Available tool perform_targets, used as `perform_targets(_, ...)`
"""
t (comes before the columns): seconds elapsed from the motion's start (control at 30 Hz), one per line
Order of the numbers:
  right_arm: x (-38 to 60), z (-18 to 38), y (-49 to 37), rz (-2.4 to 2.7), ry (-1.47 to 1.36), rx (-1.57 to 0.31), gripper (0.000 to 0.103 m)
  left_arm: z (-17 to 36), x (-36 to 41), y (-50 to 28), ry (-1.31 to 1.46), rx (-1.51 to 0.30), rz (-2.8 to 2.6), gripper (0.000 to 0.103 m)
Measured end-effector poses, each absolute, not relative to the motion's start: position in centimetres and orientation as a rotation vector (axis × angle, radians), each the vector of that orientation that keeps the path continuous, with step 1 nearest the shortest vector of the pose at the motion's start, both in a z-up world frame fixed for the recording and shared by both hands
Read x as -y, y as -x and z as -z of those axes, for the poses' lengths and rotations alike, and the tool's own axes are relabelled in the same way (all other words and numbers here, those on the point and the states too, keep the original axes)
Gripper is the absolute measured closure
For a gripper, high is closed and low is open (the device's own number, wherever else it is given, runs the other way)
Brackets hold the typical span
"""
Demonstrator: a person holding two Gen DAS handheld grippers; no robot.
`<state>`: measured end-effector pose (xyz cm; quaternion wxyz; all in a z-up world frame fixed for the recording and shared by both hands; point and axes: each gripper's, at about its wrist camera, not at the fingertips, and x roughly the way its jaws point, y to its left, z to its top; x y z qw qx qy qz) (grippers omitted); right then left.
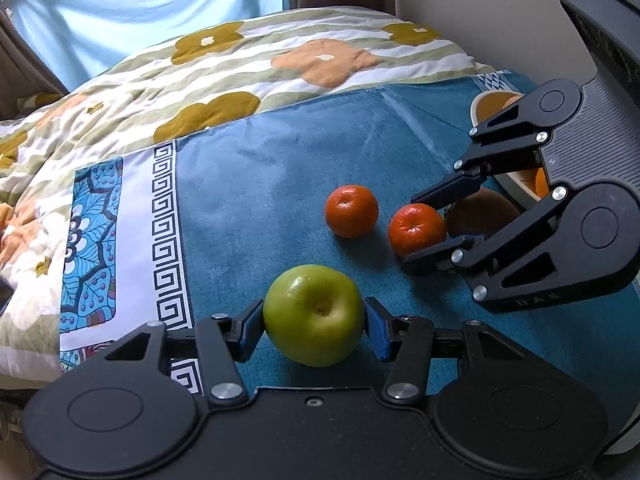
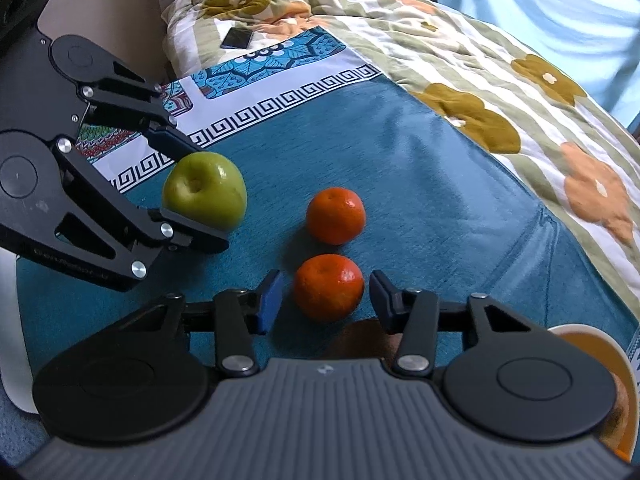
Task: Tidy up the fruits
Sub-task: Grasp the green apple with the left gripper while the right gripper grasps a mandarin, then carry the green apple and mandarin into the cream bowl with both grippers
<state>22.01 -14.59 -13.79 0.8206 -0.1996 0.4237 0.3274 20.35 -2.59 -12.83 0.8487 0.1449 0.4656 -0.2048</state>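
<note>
Green apple (image 1: 315,316) is clamped in the left gripper (image 1: 315,326); right gripper (image 2: 326,300) jaws stand apart around the mandarin (image 2: 329,286) nearest the bowl (image 1: 486,106). Three fruits remain outside it.

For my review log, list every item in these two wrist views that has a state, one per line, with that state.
Green apple: on the teal blanket, clamped between the pads of the left hand-held gripper.
Near mandarin: on the blanket between the jaws of the right hand-held gripper, small gaps both sides, not gripped.
Far mandarin: loose, untouched.
Kiwi: beside the bowl.
Bowl: holds fruit.
Phone: on the quilt.
</note>
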Motion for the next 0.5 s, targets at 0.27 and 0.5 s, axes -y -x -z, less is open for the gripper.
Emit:
perform_targets(0.27, 15.0, 13.2, -21.7, -0.705, 0.412, -0.872, 0.050, 12.0, 2.6, -19.8, -0.290, -0.964, 0.403, 0.046)
perform_targets(0.5, 16.2, 11.6, -20.4, -0.685, 0.357, -0.837, 0.050, 10.1, 3.3, -18.8, -0.281, -0.924, 0.382, 0.046)
